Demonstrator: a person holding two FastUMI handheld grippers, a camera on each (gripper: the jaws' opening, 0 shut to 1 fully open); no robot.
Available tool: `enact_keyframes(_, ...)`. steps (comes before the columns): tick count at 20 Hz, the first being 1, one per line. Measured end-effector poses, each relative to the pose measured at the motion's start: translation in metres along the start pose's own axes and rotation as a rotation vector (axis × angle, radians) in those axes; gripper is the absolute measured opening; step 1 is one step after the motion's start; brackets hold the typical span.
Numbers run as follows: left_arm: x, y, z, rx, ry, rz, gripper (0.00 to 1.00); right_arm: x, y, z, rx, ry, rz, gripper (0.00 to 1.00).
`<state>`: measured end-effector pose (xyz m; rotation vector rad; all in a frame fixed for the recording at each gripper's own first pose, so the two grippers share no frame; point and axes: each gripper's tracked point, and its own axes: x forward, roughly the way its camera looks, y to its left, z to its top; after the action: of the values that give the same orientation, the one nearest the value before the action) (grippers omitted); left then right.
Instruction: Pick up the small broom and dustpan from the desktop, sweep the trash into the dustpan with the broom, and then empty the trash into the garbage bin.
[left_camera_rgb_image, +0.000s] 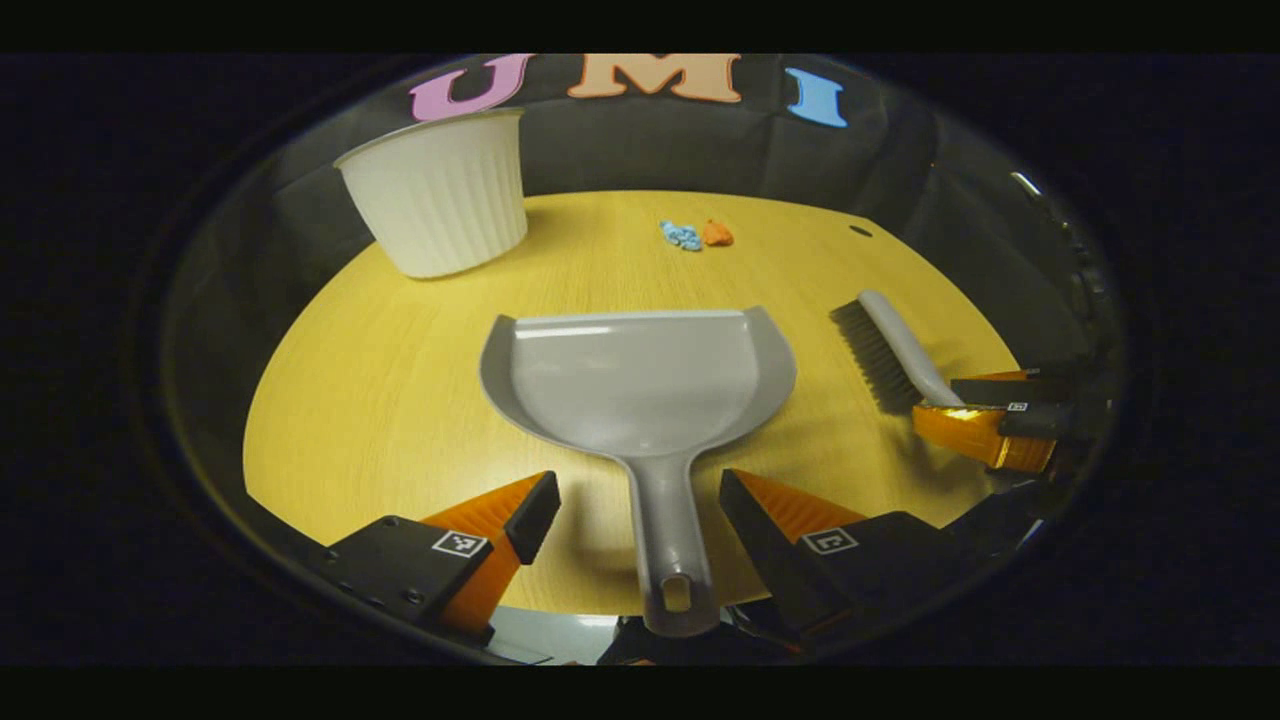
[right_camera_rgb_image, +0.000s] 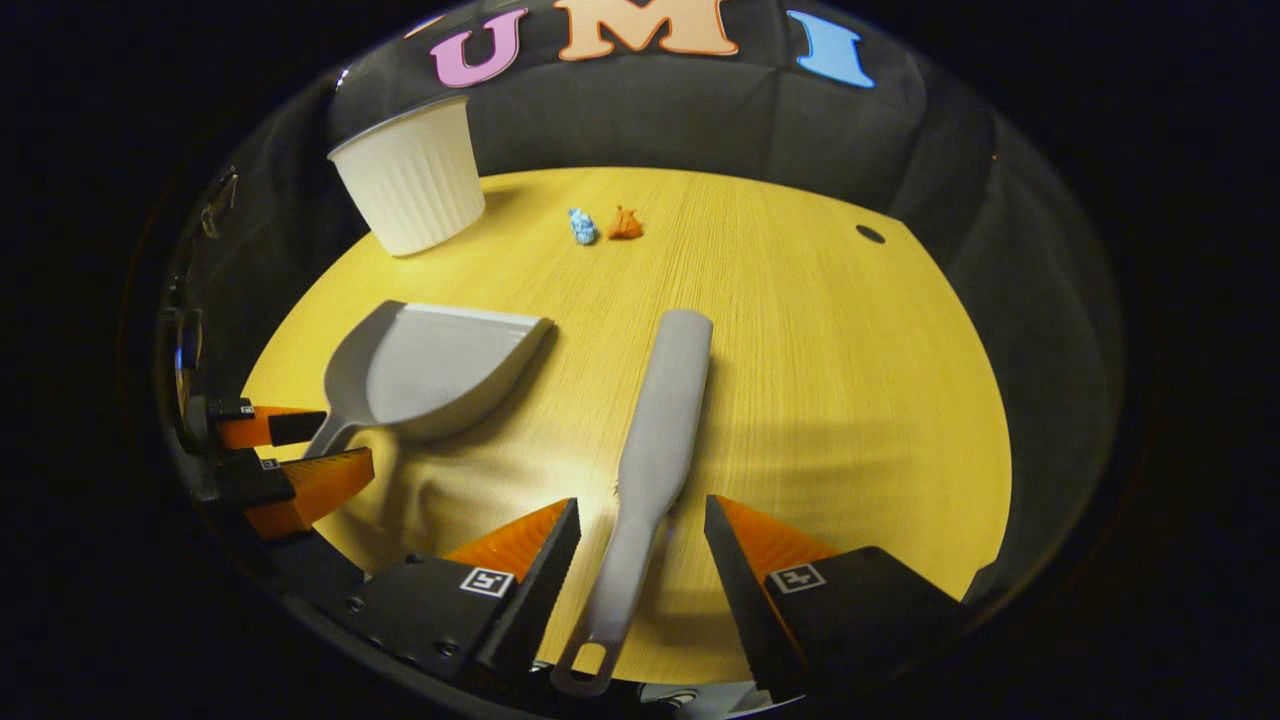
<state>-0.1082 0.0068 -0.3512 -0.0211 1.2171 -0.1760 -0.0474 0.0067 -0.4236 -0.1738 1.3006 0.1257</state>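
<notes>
Lying flat at frame centre, dustpan (left_camera_rgb_image: 640, 385) is seen with handle toward bottom, mouth toward top | left gripper (left_camera_rgb_image: 640, 520) spread wide astride handle, untouched | brush (right_camera_rgb_image: 655, 440) lengthwise, slightly tilted, handle between wide right gripper (right_camera_rgb_image: 640, 540) fingers | bin (left_camera_rgb_image: 440, 195) upper left | trash (left_camera_rgb_image: 695, 235) top centre

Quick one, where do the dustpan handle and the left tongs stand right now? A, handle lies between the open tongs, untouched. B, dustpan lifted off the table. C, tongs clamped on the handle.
A: the dustpan lies flat on the table, its handle in the gap of the open left tongs.
</notes>
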Motion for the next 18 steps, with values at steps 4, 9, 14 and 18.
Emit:
enact_keyframes(4,0.013,0.001,-0.012,0.009,0.044,0.006,0.78,0.010,-0.006,-0.007,-0.039,0.048,-0.009,0.46)
enact_keyframes(9,0.016,-0.002,-0.021,-0.015,0.063,0.004,0.29,-0.004,-0.018,0.004,-0.090,0.005,0.049,0.18)
enact_keyframes(14,0.008,-0.014,0.000,-0.065,0.020,0.017,0.29,-0.020,-0.054,0.036,-0.132,-0.111,0.089,0.17)
enact_keyframes(18,-0.002,-0.023,0.034,-0.049,-0.052,0.029,0.27,-0.043,-0.100,0.094,-0.193,-0.211,0.054,0.17)
